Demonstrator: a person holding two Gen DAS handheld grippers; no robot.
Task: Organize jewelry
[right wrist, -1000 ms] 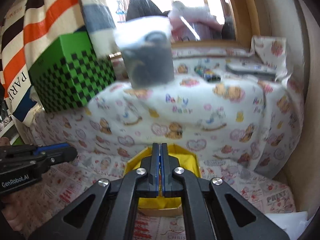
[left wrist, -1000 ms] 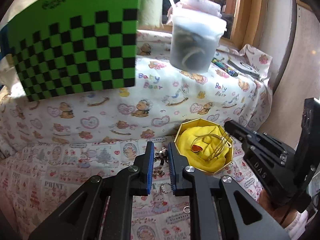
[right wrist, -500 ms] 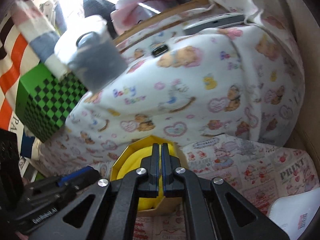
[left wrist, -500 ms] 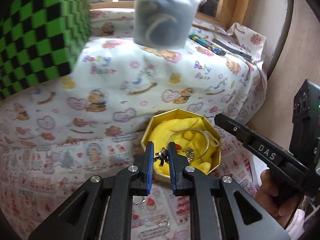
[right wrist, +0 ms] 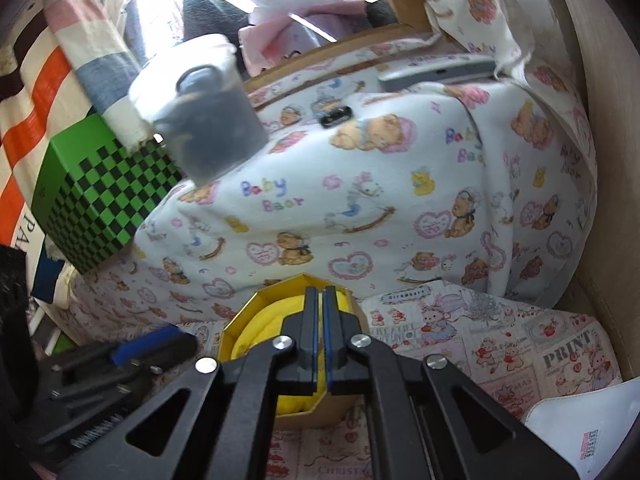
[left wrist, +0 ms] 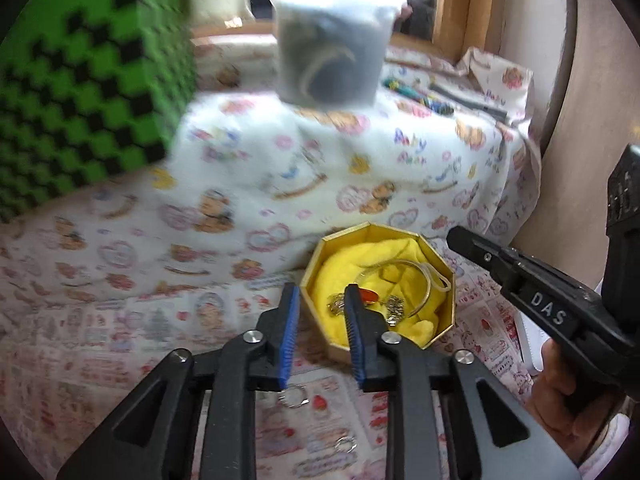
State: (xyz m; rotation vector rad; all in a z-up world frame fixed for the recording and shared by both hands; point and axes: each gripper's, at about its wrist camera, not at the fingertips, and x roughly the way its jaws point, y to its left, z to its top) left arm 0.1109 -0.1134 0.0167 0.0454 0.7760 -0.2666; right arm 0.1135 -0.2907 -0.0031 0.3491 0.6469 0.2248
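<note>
A: Left gripper (left wrist: 320, 312) over the near edge of the gold octagonal box (left wrist: 444, 280), jaws opening, nothing visibly pinched between the blue pads.

B: And the jewelry?

A: Mostly inside, on the yellow cloth (left wrist: 360, 264): thin bangle (left wrist: 426, 276) toward the far right side, orange-stoned piece (left wrist: 368, 295) and small metal charms (left wrist: 394, 306) near the middle, just beyond the right finger.

B: Anything left outside?

A: Two small rings (left wrist: 294, 396) on the printed cloth (left wrist: 120, 340), under and behind the left fingers, toward the camera.

B: Nearer hand?

A: Left, clearly. Rings almost straight below it; probably a pull back and a dip down needed, not forward.

B: Right gripper (right wrist: 319, 300)?

A: Shut, empty, pointing at the same box from its right side; rings not visible from there.
</note>
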